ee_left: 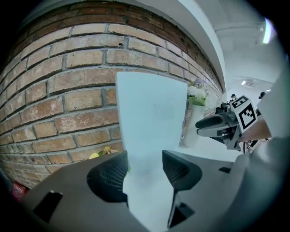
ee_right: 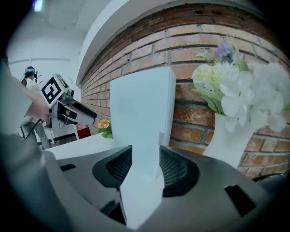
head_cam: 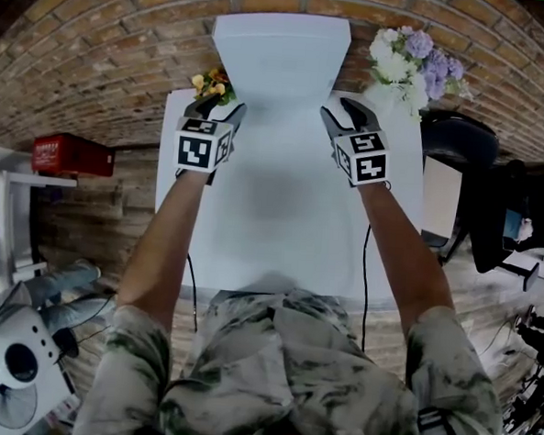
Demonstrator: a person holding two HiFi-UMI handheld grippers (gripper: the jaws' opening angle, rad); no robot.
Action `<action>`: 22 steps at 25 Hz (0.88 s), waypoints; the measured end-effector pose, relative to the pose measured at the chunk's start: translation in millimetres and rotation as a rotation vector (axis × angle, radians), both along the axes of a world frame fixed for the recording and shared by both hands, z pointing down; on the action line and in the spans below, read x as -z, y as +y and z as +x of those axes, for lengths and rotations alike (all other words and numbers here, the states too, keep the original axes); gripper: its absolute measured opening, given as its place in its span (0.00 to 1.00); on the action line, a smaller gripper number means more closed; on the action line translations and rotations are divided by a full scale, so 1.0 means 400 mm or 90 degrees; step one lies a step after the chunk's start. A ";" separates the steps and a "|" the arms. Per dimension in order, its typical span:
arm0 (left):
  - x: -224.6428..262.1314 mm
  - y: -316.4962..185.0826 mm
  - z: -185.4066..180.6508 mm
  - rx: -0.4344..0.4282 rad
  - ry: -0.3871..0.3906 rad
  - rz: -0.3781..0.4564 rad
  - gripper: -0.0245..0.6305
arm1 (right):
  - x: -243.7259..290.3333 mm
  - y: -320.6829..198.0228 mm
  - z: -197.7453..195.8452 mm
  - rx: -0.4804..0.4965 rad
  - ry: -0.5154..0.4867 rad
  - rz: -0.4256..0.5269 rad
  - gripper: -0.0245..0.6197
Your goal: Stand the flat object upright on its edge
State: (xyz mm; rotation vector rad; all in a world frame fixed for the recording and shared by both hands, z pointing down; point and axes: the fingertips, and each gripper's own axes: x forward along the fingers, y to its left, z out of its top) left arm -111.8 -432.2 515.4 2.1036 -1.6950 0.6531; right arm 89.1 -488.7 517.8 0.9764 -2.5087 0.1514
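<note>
On the table [head_cam: 280, 231], the board [head_cam: 280, 52] stands before the wall [head_cam: 107, 64], flowers [head_cam: 212, 84] left, vase [ee_right: 231, 140] right.

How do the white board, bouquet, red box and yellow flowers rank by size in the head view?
white board
bouquet
red box
yellow flowers
Bouquet and red box look close, so that pair is unsure.

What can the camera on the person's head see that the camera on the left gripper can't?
Only the head view: the person's forearms, their camouflage top and a fan down on the floor. Only the left gripper view: the left gripper's own ribbed pads close up, standing apart with nothing gripped, and the ceiling lights. Both: the white panel standing upright at the brick wall, the right gripper and the white flowers.
</note>
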 end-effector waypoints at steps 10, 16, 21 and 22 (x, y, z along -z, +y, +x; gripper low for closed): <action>0.033 0.154 0.122 -0.006 0.062 0.024 0.39 | 0.056 0.154 0.010 0.016 -0.048 0.004 0.26; 0.046 0.261 0.214 -0.032 0.090 0.034 0.28 | 0.061 0.280 0.022 0.037 -0.063 -0.009 0.19; 0.053 0.374 0.262 -0.057 0.109 0.036 0.17 | 0.055 0.402 0.041 0.047 -0.066 -0.028 0.11; 0.055 0.398 0.268 -0.061 0.111 0.036 0.16 | 0.055 0.429 0.046 0.048 -0.066 -0.033 0.11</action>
